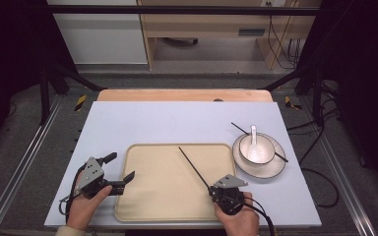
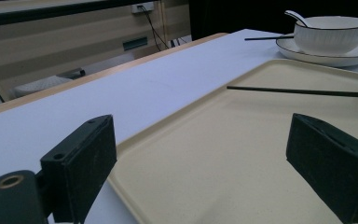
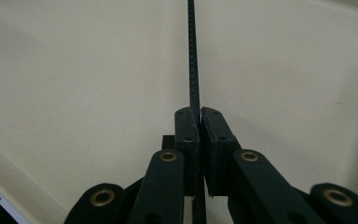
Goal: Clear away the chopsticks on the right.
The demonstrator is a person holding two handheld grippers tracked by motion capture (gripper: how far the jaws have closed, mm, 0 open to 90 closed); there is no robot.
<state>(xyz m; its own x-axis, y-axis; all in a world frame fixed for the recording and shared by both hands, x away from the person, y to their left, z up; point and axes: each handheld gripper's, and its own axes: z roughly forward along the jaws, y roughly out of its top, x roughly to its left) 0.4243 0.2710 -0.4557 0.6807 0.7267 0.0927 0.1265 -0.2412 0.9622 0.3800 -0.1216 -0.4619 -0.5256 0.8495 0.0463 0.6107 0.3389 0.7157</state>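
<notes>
The right gripper [image 1: 211,191] is closed tightly on one black chopstick [image 1: 193,166], which points away from the jaws over the beige tray [image 1: 142,206]. The left gripper [image 1: 120,172] rests at the left edge of the tray with its jaws wide apart and nothing between them. A second chopstick [image 1: 239,129] lies on the plate [image 1: 270,170], beside the white bowl [image 1: 257,150] that holds a spoon [image 1: 253,134].

The desk [image 1: 177,123] is covered by a pale bluish sheet, with a wooden edge seen along the far side. A beige tray [image 1: 142,196] is set directly on it near the front, and a white plate [image 1: 270,169] to the right, just beside the tray.
</notes>
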